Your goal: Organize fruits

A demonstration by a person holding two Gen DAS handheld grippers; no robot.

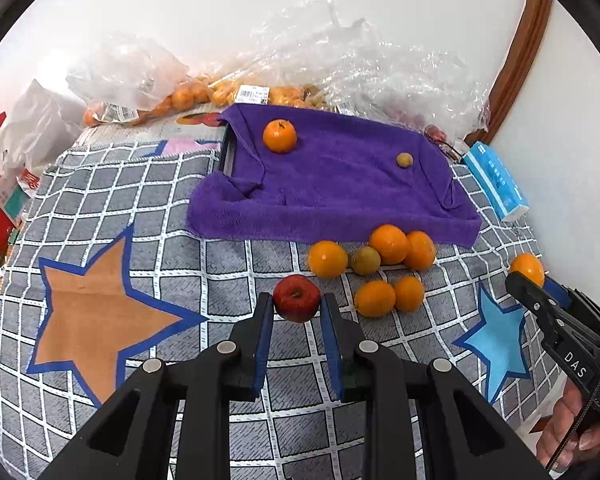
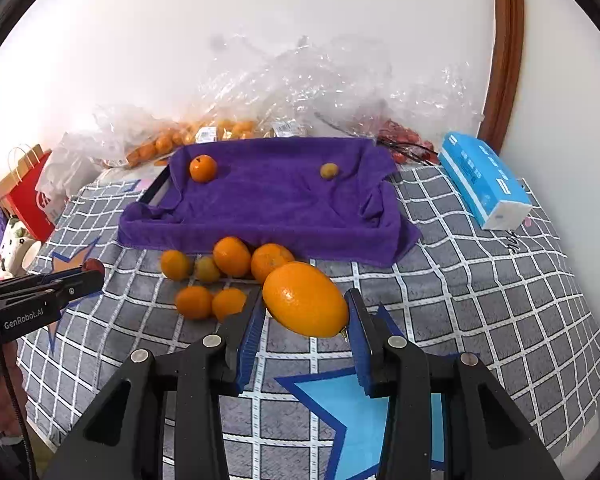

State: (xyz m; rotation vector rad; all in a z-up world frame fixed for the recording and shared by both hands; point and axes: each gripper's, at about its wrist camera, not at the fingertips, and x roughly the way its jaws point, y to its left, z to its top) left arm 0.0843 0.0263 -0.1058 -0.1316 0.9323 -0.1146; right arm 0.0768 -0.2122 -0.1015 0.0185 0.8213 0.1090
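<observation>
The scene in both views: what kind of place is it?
Probably a home table against a wall. A star-patterned checked cloth covers it, with grocery bags of fruit and a tissue pack at the back.

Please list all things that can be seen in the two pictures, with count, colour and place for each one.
red apple: 1, red, between the left gripper's fingers
large orange: 1, orange, between the right gripper's fingers
loose oranges: 5, orange, on the mat in front of the tray
small greenish fruit: 1, yellow-green, among the loose oranges
tray orange: 1, orange, tray's back left
small tray fruit: 1, olive, tray's back right
purple towel: 1, purple, lining the tray
plastic bags: several, clear, along the wall
tissue pack: 1, blue, right of the tray
checked mat: 1, grey with stars, under everything
red paper bag: 1, red, far left
left gripper: 1, black, blue pads
right gripper: 1, black, blue pads
</observation>
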